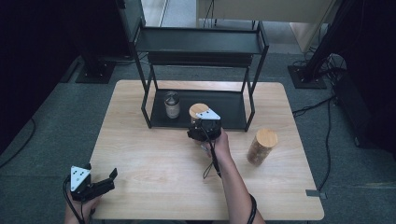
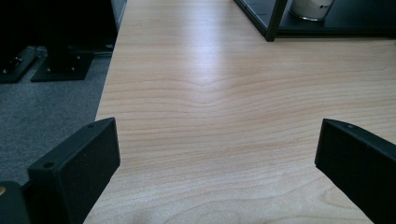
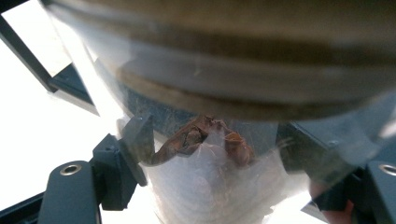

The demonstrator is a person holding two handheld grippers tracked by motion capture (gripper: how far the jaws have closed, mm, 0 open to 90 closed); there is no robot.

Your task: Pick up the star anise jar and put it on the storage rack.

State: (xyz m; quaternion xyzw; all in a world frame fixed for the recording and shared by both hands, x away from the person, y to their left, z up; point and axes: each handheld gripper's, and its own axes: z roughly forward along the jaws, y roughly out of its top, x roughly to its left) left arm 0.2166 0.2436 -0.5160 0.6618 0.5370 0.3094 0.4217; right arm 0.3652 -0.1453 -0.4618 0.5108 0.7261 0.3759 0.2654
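Note:
A clear jar with a wooden lid [image 1: 198, 110] stands at the front edge of the black shelf's lower board [image 1: 229, 112]. My right gripper [image 1: 204, 132] is shut on it from the near side. In the right gripper view the jar [image 3: 210, 186] is very close, with brown pieces inside, and both jaws press on its sides around my right gripper's [image 3: 215, 156] midpoint. At the table's front left corner my left gripper [image 1: 112, 180] rests open. The left gripper view has my left gripper [image 2: 219, 158] with jaws wide apart over bare wood.
A metal-lidded jar [image 1: 172, 104] stands on the shelf's lower board, left of the held jar; its base [image 2: 310, 8] appears in the left gripper view. A tall wooden-lidded jar [image 1: 261, 145] stands on the light wooden table [image 1: 154, 158] at the right. The shelf's upper tier [image 1: 198, 41] overhangs.

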